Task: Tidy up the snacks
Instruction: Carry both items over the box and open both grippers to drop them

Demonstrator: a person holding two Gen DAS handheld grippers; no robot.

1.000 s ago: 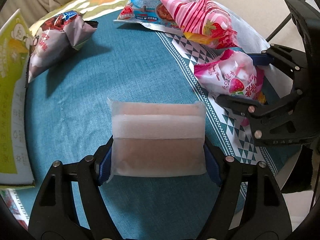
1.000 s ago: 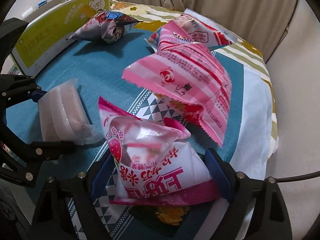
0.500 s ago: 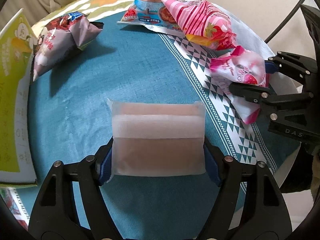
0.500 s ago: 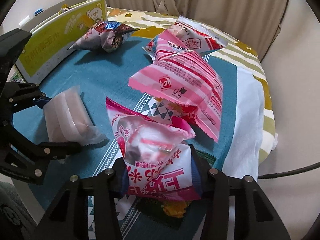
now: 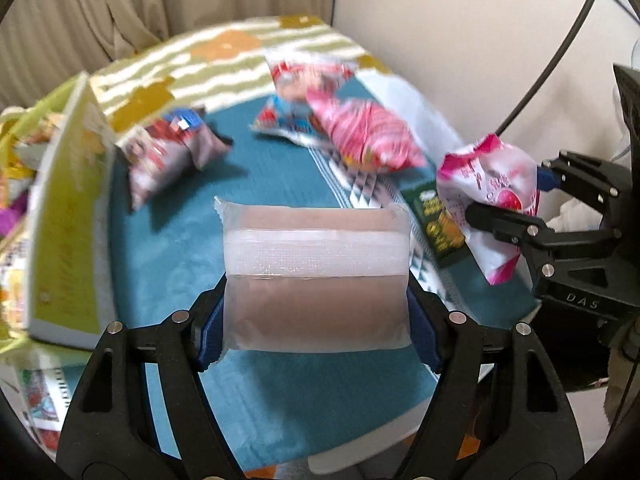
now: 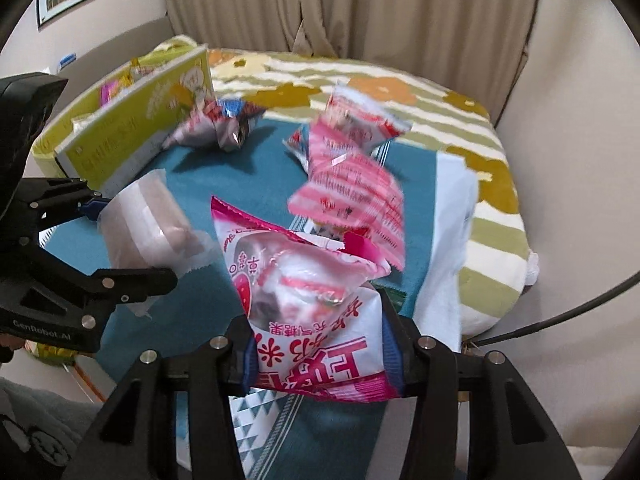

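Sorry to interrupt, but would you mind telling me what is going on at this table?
A person is sorting snacks with two handheld grippers. The left gripper is shut on a frosted packet, and the right gripper is shut on a pink strawberry bag, both held above the teal cloth. Other snack bags lie there beside a yellow-green box.

1. One frosted translucent rectangular packet (image 5: 316, 276) with a pale brown filling.
2. One pink-and-white strawberry-print snack bag (image 6: 316, 312).
3. One pink-striped foil bag (image 5: 366, 138), at 1 o'clock on the table.
4. One red-white-blue flat packet (image 5: 298, 88), at 12 o'clock.
5. One grey-and-red crinkled bag (image 5: 164, 156), at 10 o'clock.
6. One small dark green packet (image 5: 438, 220).
7. One yellow-green cardboard box (image 5: 66, 216), at 9 o'clock.
8. Two black grippers (image 5: 316, 320) (image 6: 316, 356).
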